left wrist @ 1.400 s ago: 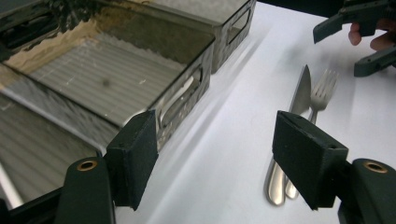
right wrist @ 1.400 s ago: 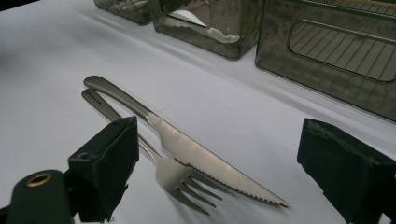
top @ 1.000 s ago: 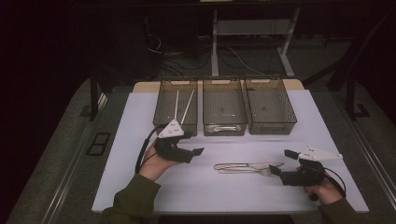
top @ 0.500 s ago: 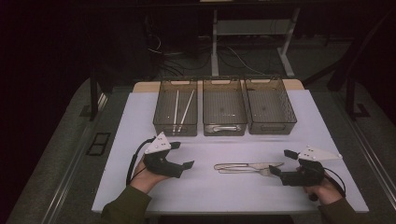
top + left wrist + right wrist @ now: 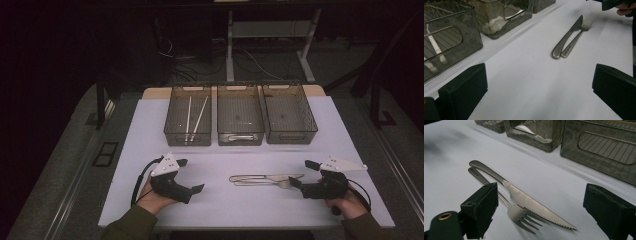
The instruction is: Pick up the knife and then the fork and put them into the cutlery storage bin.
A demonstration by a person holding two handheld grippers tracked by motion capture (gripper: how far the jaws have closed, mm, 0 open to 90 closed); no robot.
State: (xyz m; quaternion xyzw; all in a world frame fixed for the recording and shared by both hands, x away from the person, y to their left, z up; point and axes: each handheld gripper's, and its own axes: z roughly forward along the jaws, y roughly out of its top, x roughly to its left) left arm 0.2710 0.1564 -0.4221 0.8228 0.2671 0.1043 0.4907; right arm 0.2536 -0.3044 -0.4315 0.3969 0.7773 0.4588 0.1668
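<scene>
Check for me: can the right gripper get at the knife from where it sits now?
Probably yes. The right gripper is open, its jaws just short of the knife tip. The fork lies touching the knife, so a clean grab of the knife alone looks tricky. Bare table lies around them.

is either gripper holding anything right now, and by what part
Nothing is held. Left gripper and right gripper are both open; the knife and fork lie on the table.

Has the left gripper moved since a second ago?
Yes. The left gripper has drawn back from the left smoked-plastic bin toward the table's near edge, and its jaws have just been opening with nothing between them.
</scene>
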